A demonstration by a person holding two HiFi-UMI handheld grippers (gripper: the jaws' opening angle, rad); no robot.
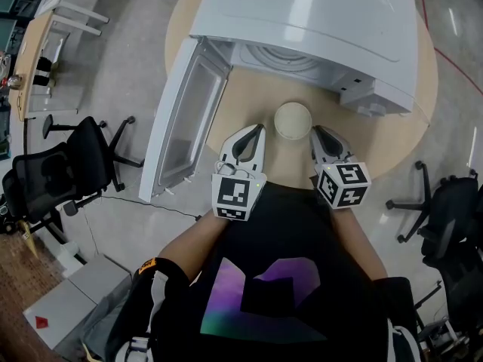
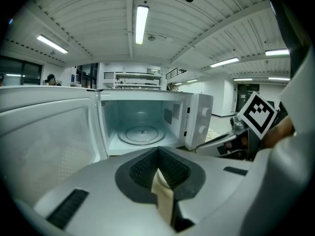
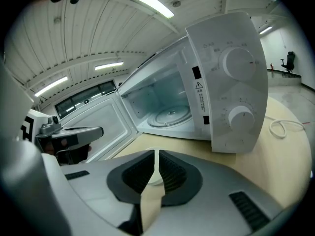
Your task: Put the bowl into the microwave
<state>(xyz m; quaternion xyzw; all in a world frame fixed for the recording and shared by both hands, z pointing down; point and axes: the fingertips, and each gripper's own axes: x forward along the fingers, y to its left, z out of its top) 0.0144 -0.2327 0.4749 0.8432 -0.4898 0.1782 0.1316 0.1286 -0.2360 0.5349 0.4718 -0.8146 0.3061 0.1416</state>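
View from above and along each tool. The bowl (image 1: pixel 293 120) stands upright on the round tabletop (image 1: pixel 392 143), just before the open mouth of the microwave (image 1: pixel 317 21) and not yet inside it. We see the left tool (image 1: pixel 259 130) just beside the bowl on one side and the right tool (image 1: pixel 318 132) just beside it on the other. Whether either tip touches the rim we cannot tell. Each tool's own view shows its jaws pressed together with nothing between them; the right pair leaves only a thin slit, through which a pale edge shows, probably the bowl.

The door (image 1: pixel 185 119) hangs fully open on the left, and the glass turntable (image 2: pixel 141 134) lies bare in the cavity.

We judge the step in hand to be the grasp, which has not yet begun. To do it well, we would:

- spread the jaws of one tool before closing in
- set one jaw inside the rim and one outside
- pinch firmly enough that the bowl stays level

The right tool looks the better placed, since the door crowds the left side. Once the bowl is held, we would raise it only enough to clear the cavity's front sill. We would then carry it straight in, away from the control panel on the right, and lower it onto the middle of the turntable.
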